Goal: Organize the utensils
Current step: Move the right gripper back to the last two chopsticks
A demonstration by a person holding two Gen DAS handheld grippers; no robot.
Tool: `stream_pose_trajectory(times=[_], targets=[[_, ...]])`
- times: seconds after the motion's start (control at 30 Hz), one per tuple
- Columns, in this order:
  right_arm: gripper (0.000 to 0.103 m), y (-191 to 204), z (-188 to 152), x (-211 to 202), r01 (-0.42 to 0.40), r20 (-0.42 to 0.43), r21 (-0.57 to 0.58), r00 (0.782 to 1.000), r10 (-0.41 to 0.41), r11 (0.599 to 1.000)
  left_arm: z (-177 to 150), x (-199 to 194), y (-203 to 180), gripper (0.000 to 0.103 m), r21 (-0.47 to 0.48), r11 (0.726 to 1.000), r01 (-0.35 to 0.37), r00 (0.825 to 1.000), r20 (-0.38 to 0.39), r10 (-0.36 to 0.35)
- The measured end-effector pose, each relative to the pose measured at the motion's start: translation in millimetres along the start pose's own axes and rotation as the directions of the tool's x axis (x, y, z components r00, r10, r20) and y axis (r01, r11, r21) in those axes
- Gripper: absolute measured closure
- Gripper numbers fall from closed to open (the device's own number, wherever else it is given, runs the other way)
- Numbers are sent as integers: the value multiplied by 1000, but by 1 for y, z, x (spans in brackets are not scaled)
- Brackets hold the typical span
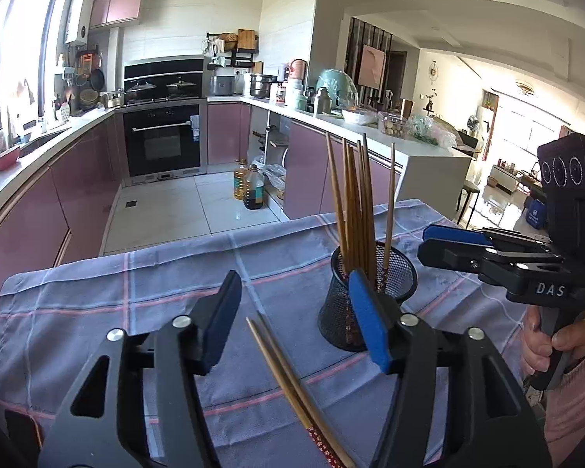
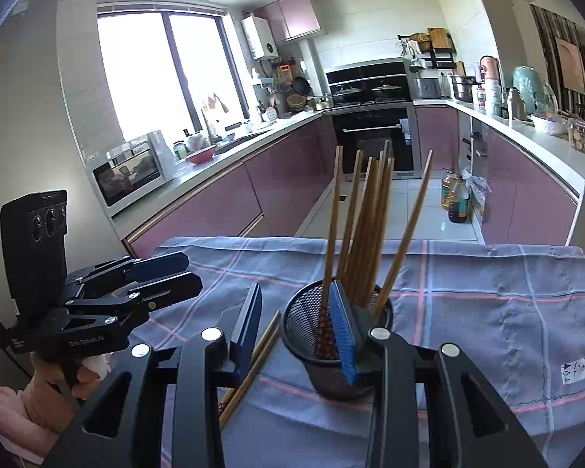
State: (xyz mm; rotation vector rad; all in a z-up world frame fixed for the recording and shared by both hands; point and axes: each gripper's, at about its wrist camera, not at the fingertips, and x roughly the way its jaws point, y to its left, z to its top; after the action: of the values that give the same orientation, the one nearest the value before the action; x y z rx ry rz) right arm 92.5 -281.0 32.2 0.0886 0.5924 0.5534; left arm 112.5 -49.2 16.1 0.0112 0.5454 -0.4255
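A black mesh cup (image 1: 394, 273) (image 2: 304, 312) stands on the checked cloth and holds several brown chopsticks (image 1: 355, 202) (image 2: 370, 226) upright. A loose pair of chopsticks (image 1: 288, 382) (image 2: 253, 366) lies flat on the cloth left of the cup. My left gripper (image 1: 296, 319) is open and empty, above the loose pair, its right finger in front of the cup. It also shows in the right wrist view (image 2: 175, 273). My right gripper (image 2: 296, 331) is open and empty, with its right finger over the cup's rim. In the left wrist view it (image 1: 429, 241) hovers right of the cup.
The table is covered by a blue-grey checked cloth (image 1: 136, 300) (image 2: 487, 312). Beyond its far edge lies the kitchen floor with oil bottles (image 1: 249, 187), pink cabinets and an oven (image 1: 162, 138). A white label (image 2: 573, 372) sits on the cloth at right.
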Motion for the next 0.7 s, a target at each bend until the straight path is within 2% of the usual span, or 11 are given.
stream_pose_trajectory(times=[0.07, 0.2, 0.37, 0.47, 0.7], targets=[[62, 9, -9, 5, -25, -29, -12, 999, 24, 1000, -10, -8, 7, 41, -11, 1000, -24, 1000, -1, 24], [62, 22, -35, 27, -51, -121, -13, 991, 49, 999, -34, -13, 24, 39, -51, 997, -54, 998, -34, 53], [62, 26, -59, 52, -62, -211, 30, 975, 67, 998, -68, -5, 33, 39, -83, 994, -69, 992, -115, 59], [62, 30, -69, 62, -51, -244, 40, 968, 60, 998, -87, 0, 37, 39, -95, 993, -69, 987, -152, 54], [62, 33, -82, 77, -38, -296, 54, 954, 53, 998, -107, 15, 30, 40, -85, 993, -76, 976, -210, 56]])
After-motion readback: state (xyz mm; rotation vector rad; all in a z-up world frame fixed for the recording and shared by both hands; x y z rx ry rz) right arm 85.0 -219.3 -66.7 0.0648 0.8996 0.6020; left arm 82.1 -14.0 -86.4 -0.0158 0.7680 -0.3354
